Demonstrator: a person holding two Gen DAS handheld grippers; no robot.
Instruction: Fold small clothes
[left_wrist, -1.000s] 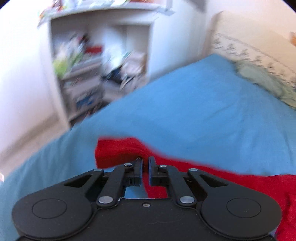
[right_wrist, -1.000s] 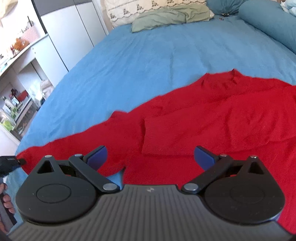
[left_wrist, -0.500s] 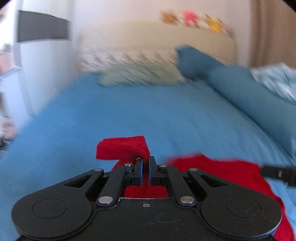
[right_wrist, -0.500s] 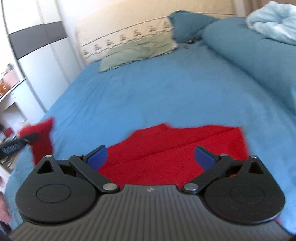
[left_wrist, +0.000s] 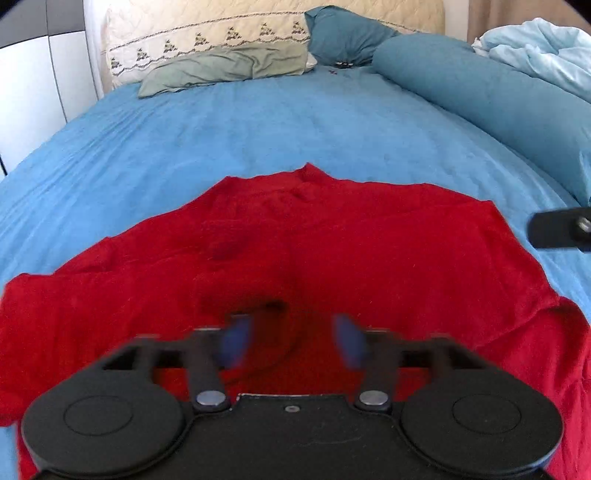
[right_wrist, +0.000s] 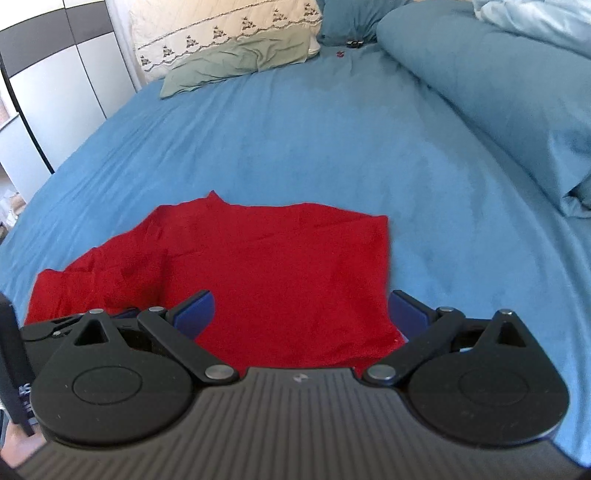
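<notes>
Two claws over one red garment (left_wrist: 314, 251): left claw (left_wrist: 291, 343) is springing open, nothing between its pads; right claw (right_wrist: 301, 314) gapes wide, empty. Ahead on the blue bed (right_wrist: 295, 129), the loose folded-over layer could slump and spoil the fold.

Bright, soft daylight in both views, strongest on the pale quilt (left_wrist: 543, 48) at upper right. Faint shadow on the red cloth (left_wrist: 295, 258) under the left gripper (left_wrist: 291, 341), whose opening blue pads (left_wrist: 236, 341) smear with motion blur. Strong fisheye bending, dark vignette corners.
</notes>
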